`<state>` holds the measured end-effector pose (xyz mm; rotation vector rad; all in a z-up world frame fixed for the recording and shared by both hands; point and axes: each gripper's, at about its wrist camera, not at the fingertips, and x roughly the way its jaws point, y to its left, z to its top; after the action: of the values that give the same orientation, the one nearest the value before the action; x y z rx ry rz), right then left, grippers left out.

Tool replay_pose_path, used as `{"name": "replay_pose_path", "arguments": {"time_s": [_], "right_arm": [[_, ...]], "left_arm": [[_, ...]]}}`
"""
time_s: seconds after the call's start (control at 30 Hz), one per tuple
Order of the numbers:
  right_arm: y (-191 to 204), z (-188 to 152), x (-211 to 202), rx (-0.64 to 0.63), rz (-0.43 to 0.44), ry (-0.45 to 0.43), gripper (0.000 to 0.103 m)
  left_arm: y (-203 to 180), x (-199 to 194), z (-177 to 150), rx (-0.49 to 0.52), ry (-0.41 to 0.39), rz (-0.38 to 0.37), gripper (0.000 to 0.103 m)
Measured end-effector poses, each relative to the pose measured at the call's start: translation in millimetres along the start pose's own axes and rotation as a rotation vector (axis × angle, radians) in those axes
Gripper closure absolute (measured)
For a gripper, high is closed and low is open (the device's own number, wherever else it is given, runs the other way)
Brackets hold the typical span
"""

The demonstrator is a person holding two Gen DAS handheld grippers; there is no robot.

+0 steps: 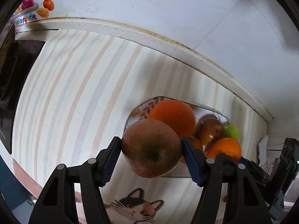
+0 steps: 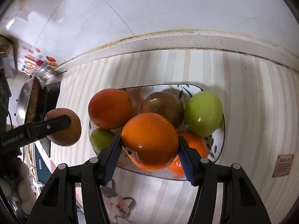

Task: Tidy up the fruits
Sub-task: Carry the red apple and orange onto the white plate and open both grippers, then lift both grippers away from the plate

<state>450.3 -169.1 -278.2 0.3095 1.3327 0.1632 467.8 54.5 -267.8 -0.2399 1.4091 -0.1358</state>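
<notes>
Apple (image 1: 151,149) pinched in left gripper (image 1: 151,145) fingers, orange (image 2: 149,141) pinched in right gripper (image 2: 149,143) fingers above plate (image 2: 222,130)

Home kitchen: white tiled wall (image 2: 168,5), stove with a pan (image 2: 28,100) at left, striped cat-print mat (image 1: 74,93) on the table, plate (image 2: 220,149) of fruit.
</notes>
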Motion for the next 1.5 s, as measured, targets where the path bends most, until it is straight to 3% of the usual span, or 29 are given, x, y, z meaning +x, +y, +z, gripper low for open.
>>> {"name": "replay_pose_path", "arguments": {"time_s": [0.17, 0.43, 0.57, 0.7, 0.93, 1.1, 1.27, 1.5], "right_arm": [[2.6, -0.5, 11.0, 0.015, 0.0, 0.005, 0.041], [-5.6, 1.5, 12.0, 0.028, 0.048, 0.038, 0.04], [-16.5, 7.6, 14.1, 0.092, 0.109, 0.068, 0.04], [-12.7, 10.2, 19.2, 0.08, 0.102, 0.091, 0.04], [-4.9, 11.4, 19.9, 0.059, 0.076, 0.087, 0.04], [-1.7, 11.4, 18.2, 0.039, 0.062, 0.081, 0.04], [-1.5, 9.9, 16.1, 0.032, 0.058, 0.08, 0.032], [-6.1, 10.9, 4.1, 0.064, 0.102, 0.055, 0.024]], "left_arm": [[7.3, 11.6, 4.6, -0.018, 0.021, 0.024, 0.04], [-17.5, -1.8, -31.6, 0.027, -0.001, -0.083, 0.04], [-31.2, 6.3, -51.0, 0.03, 0.001, -0.12, 0.04], [-49.5, 28.2, -66.8, 0.054, 0.033, -0.144, 0.04], [-68.0, 52.9, -82.0, 0.126, 0.007, -0.068, 0.039], [-71.8, 53.1, -85.9, 0.181, -0.056, -0.049, 0.037], [-71.3, 50.8, -78.2, 0.16, -0.054, -0.023, 0.039], [-66.1, 35.0, -71.1, 0.128, -0.067, -0.045, 0.039]]}}
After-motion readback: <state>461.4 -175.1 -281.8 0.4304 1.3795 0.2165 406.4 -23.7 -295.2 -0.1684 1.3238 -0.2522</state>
